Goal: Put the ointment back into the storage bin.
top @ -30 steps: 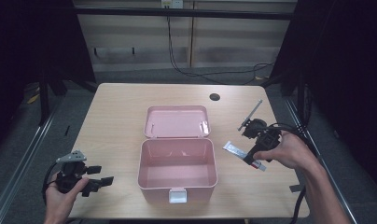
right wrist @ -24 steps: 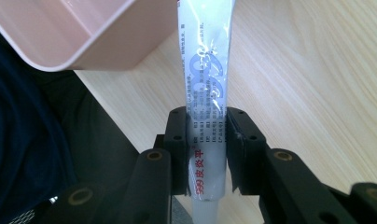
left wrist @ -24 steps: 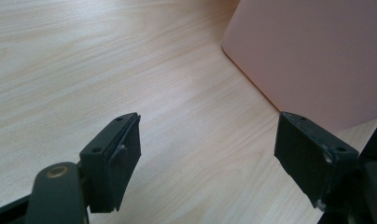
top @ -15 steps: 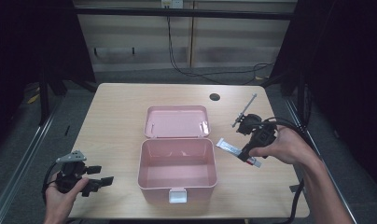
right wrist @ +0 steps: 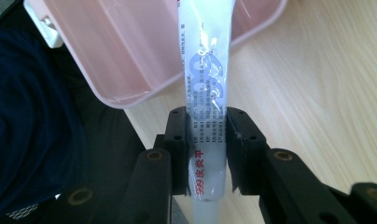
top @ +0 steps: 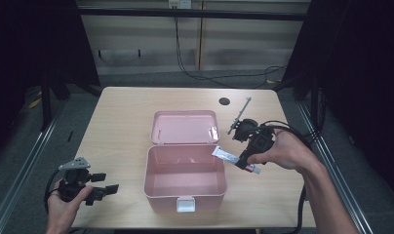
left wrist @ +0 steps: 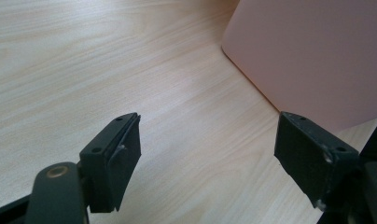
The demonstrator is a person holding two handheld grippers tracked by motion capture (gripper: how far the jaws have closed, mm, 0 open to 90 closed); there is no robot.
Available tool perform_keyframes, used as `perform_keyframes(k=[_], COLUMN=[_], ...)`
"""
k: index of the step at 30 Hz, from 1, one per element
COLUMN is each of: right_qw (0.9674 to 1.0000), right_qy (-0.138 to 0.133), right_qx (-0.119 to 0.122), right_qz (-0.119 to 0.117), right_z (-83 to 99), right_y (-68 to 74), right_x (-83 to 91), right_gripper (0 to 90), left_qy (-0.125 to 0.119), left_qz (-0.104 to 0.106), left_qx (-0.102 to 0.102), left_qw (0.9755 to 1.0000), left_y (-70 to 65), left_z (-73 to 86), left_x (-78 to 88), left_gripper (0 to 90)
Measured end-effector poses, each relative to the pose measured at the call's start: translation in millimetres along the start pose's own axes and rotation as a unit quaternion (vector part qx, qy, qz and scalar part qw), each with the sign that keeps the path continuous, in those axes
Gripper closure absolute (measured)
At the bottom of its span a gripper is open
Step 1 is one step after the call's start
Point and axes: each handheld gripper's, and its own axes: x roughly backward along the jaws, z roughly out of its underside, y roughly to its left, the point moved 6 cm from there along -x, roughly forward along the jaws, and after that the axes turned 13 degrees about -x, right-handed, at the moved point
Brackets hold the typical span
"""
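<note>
two fingers (right wrist: 177, 140) astride tube (right wrist: 206, 70) (clamped)

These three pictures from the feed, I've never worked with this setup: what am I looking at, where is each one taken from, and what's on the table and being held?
No robot arm here: a person holds a hand-held gripper in each hand. The high view looks down on the wooden table from the person's side. On it stands an open pink box, its lid folded back flat behind it.

The other two pictures come from cameras riding on the grippers, looking along their black jaws. The left hand-held gripper sits near the table's front left corner, jaws open, nothing between them; its view shows bare wood and the box's pink side. The right hand-held gripper is shut on a white tube with blue and red print, holding it with the far end over the box's right rim.
</note>
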Motion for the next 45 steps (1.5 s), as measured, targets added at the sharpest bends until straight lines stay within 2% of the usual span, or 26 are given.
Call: perform_keyframes(k=[6, 18, 21, 29, 34, 35, 39, 45], right_qw=[0.9998, 0.9985, 0.9964, 0.9941, 0.9934, 0.9921, 0.9903, 0.9885], right_qy=[0.004, 0.019, 0.035, 0.045, 0.051, 0.062, 0.071, 0.073], right_qx=[0.02, 0.05, 0.077, 0.098, 0.102, 0.108, 0.117, 0.129], right_qz=[-0.004, -0.01, -0.009, -0.012, -0.014, -0.016, -0.02, -0.029], right_z=[-14.2, -29.6, -32.3, -43.3, -48.5, -50.3, -54.9, -62.2], right_y=[12.6, 27.7, 34.5, 47.0, 51.9, 54.4, 59.1, 64.9], right_x=[-2.9, -12.5, -19.8, -30.5, -35.9, -40.7, -48.8, -59.0], right_gripper=[71.4, 71.4, 71.4, 71.4, 71.3, 71.4, 71.4, 71.4], left_qy=[0.0, -0.001, -0.001, 0.0, -0.001, -0.001, 0.0, -0.001], left_qz=[-0.001, -0.001, -0.001, 0.0, 0.0, 0.0, 0.0, 0.001], left_qx=[-0.001, -0.001, -0.003, -0.004, -0.003, -0.003, -0.003, -0.004], left_qw=[1.0, 1.0, 1.0, 1.0, 1.0, 1.0, 1.0, 1.0], left_y=[0.4, 0.2, 0.3, 0.6, 0.4, 0.4, 0.4, 0.4], left_z=[0.1, -0.1, 0.0, 0.0, -0.1, -0.1, -0.1, -0.2], left_x=[0.3, 0.4, 1.0, 0.9, 0.7, 0.7, 0.7, 1.0], left_gripper=[22.7, 22.7, 22.7, 22.7, 22.7, 22.7, 22.7, 22.7])
